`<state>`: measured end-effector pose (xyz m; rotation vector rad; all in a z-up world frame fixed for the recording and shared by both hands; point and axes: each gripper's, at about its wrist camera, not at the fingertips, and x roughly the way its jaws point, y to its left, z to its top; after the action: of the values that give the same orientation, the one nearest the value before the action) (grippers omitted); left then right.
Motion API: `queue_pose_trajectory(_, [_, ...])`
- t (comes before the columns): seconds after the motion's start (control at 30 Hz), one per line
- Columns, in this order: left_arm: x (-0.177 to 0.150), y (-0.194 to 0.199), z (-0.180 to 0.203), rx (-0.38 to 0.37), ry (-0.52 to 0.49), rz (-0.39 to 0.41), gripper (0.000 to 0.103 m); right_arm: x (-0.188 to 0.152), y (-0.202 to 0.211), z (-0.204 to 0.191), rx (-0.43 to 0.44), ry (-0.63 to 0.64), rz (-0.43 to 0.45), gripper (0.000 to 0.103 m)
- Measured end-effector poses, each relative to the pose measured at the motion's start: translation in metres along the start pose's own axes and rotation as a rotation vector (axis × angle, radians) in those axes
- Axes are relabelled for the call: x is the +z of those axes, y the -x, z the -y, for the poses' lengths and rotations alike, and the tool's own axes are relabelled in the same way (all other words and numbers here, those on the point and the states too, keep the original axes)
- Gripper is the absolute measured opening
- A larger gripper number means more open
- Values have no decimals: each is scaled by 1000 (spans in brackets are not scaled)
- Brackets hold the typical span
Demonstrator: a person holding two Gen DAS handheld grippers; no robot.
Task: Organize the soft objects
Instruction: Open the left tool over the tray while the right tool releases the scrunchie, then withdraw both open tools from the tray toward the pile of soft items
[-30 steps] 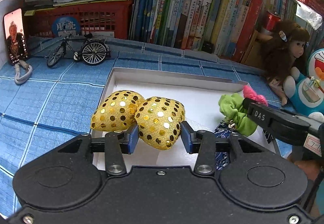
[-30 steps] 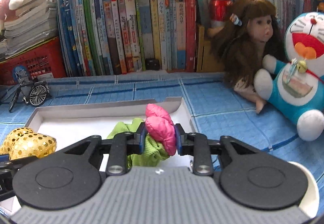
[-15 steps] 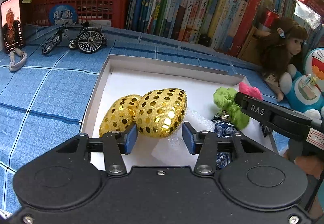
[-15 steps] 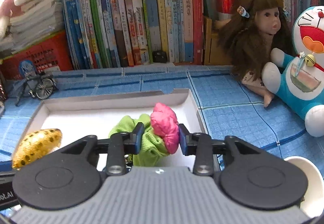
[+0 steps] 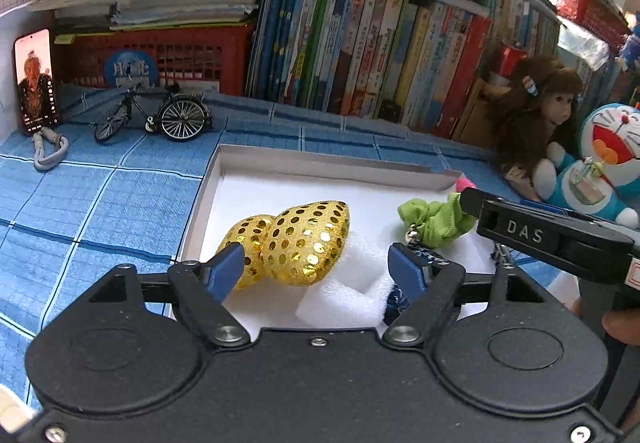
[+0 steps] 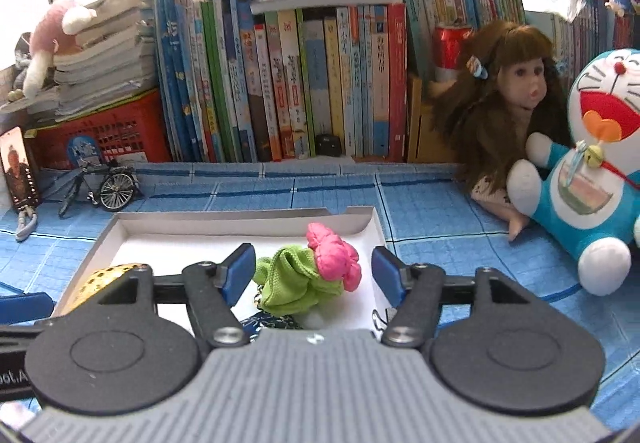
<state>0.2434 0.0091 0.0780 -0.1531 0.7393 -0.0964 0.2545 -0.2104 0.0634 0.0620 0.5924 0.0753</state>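
Note:
A gold sequined double-heart cushion lies in the white shallow box, partly on a white foam piece. My left gripper is opening around it, and its blue pads stand clear of the cushion. In the right wrist view a green and pink fabric flower rests in the same box, between the opening jaws of my right gripper, untouched by the pads. The flower and the right gripper's finger also show in the left wrist view. A dark blue patterned item lies under the flower.
The box sits on a blue checked cloth. Behind it stand a row of books, a red basket, a model bicycle, a phone, a long-haired doll and a blue cat plush.
Both grippers opened and let go of their objects. The gold cushion and the fabric flower now lie in the box, and both grippers drew back and up a little.

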Motion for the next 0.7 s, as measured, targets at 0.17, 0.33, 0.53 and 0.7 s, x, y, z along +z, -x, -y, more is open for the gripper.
queue_pose_trajectory(0.17, [-9, 23, 2, -30, -25, 34, 80, -5, 29, -3, 29, 62, 49, 85])
queue_pose_trajectory(0.33, [-21, 45, 7, -47, -58, 74, 82, -10, 60, -5, 64, 96, 90, 88])
queue_pose_trajectory(0.53, [-36, 72, 12, -84, -97, 127, 83, -21, 99, -1, 105, 145, 149, 90])
queue_pose_trajectory(0.7, [-49, 87, 16, -121, -108, 144, 83, -33, 122, 5, 111, 172, 174, 90])
